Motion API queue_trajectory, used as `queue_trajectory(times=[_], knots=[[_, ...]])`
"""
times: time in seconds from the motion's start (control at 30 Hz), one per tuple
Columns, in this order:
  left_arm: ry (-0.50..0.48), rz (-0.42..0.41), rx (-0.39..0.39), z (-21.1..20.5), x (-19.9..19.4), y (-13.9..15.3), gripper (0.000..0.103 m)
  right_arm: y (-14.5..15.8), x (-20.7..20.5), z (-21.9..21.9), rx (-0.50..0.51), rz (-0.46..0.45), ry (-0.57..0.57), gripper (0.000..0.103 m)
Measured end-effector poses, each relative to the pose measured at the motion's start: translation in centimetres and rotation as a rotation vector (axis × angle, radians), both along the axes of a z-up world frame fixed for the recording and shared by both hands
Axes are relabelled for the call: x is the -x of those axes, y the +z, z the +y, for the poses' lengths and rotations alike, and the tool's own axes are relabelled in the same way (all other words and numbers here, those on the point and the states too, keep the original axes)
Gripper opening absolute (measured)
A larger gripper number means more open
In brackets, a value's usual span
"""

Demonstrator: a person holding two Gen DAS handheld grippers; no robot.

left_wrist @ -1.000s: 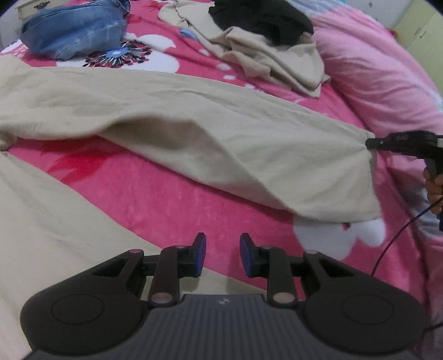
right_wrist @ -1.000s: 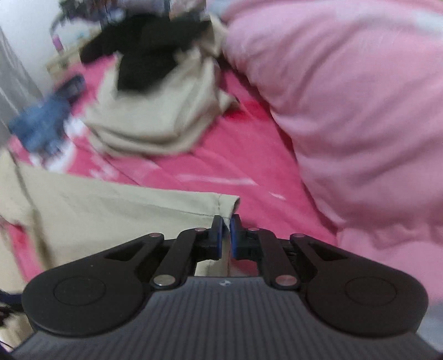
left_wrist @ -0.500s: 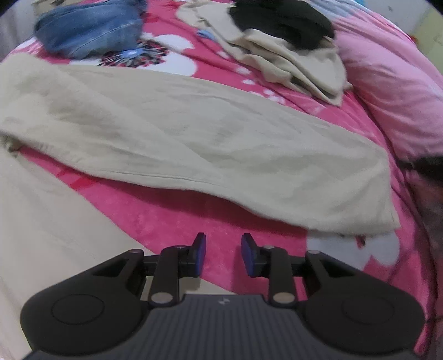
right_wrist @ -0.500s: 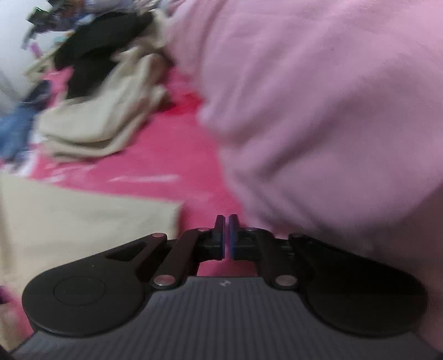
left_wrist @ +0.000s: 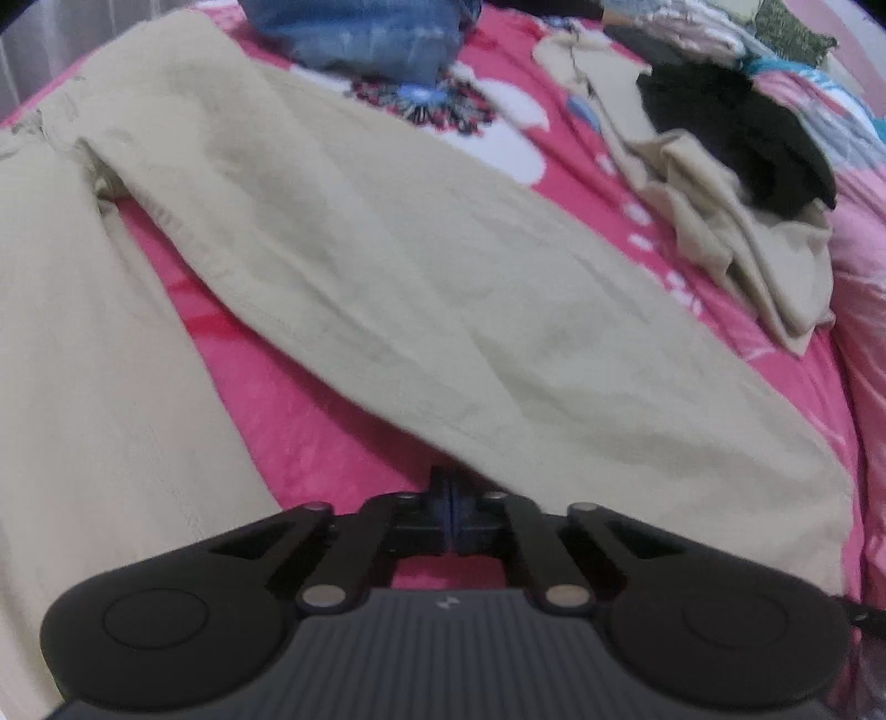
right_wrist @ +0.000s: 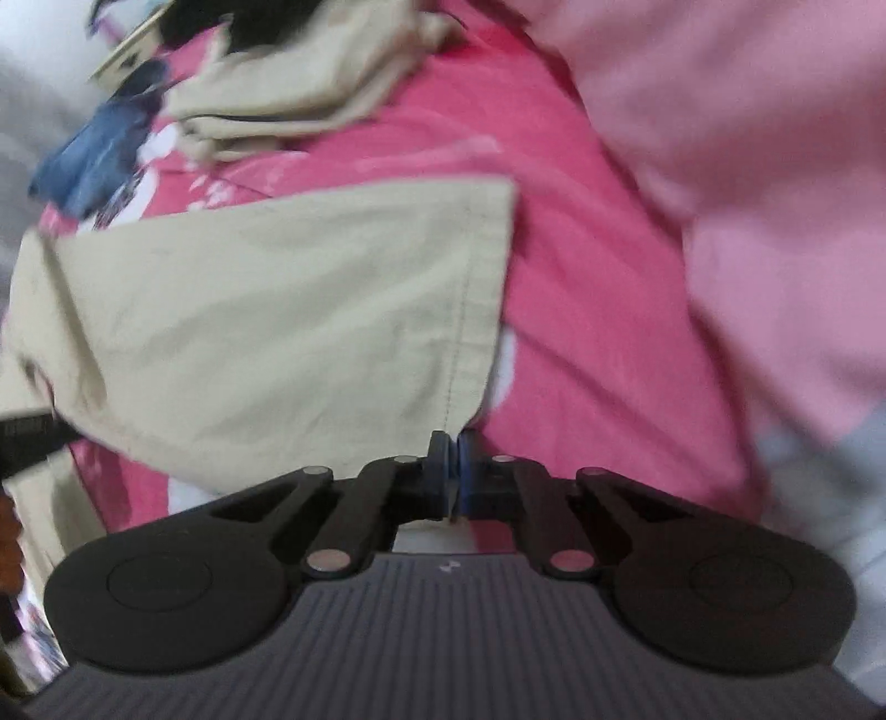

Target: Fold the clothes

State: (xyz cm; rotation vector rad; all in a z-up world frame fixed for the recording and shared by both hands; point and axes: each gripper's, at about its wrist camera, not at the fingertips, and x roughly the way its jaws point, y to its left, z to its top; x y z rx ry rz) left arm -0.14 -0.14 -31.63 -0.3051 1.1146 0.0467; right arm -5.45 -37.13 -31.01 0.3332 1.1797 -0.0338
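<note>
The left gripper (left_wrist: 449, 512), spread a second ago, has pressed its fingers together at the lower edge of the beige trousers (left_wrist: 421, 288) spread on the pink floral bedspread (left_wrist: 310, 421). The right gripper (right_wrist: 451, 476) pinches the trouser leg's hem corner (right_wrist: 459, 410); denim (left_wrist: 360, 33) lies beyond.

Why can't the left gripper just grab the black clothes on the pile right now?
Probably it can't yet. The left gripper has its jaws shut at the near edge of the beige trouser leg. The black clothes sit far across the bed, beyond that leg, on the beige pile.
</note>
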Motion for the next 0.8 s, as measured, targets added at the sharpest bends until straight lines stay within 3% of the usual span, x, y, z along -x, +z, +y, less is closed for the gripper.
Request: queue_trajectory(times=[0.1,0.2,0.37,0.5,0.6,0.7,0.8], knots=[[-0.034,-0.014,-0.041,-0.8,0.3,0.4,0.0,1.4,-0.3,0.6,0.073,-0.02,0.049,0.001],[-0.039,0.063,-0.055,-1.0,0.2,-1.1,0.0,2.7,-0.6,1.2,0.146,-0.04,0.098,0.002],[-0.075,0.054,-0.011,-0.1,0.3,-1.5,0.001,-2.0,-1.1,1.8,0.415,0.059,0.16,0.0],[-0.099,0.026,0.08,2.4,1.0,-0.7,0.004,0.8,-0.3,1.5,0.405,-0.008,0.099,0.003],[-0.09,-0.02,0.096,5.4,1.1,1.3,0.005,3.9,-0.6,2.5,0.342,-0.13,0.115,0.006],[-0.056,-0.099,0.086,9.9,0.1,3.6,0.008,6.3,-4.3,7.2,0.248,-0.267,0.26,0.01],[-0.013,-0.13,0.038,14.3,-2.4,4.4,0.009,7.6,-9.9,14.6,0.161,-0.367,0.463,0.024]])
